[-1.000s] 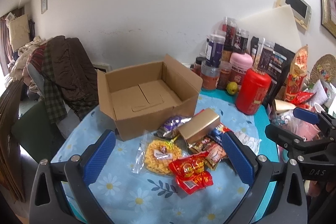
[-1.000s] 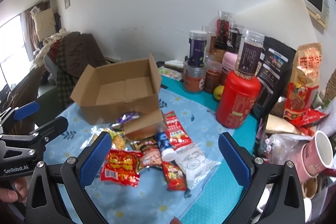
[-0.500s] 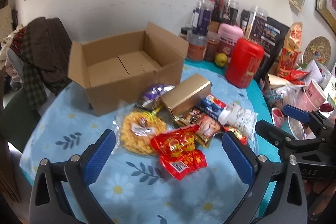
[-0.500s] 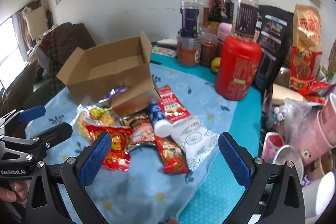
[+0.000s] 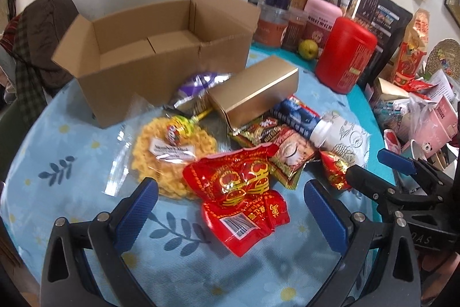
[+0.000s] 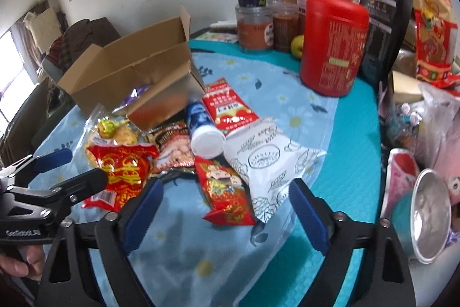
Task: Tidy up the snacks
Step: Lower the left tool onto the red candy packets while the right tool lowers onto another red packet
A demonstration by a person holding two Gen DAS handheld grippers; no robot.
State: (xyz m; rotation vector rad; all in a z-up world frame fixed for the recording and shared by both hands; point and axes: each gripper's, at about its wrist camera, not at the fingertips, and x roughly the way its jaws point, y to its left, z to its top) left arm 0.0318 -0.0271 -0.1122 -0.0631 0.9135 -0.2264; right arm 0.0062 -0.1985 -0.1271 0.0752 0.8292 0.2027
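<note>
An open, empty cardboard box stands at the back of the flowered cloth. In front of it lies a pile of snacks: a gold box, a purple packet, a yellow noodle snack and a large red packet. My left gripper hangs open low over that red packet, a finger on either side. My right gripper is closing, its pads still apart from the small red packet between them. Beside that packet lie a white patterned pouch and a blue-and-white bottle.
A tall red canister, several jars and a green fruit crowd the back. Pink cups, bags and a metal bowl fill the right edge. A chair draped with clothes stands at the left.
Both grippers have come down and tilted toward the snack pile, which now looks larger and closer. The right gripper's fingers stand nearer together than before.
</note>
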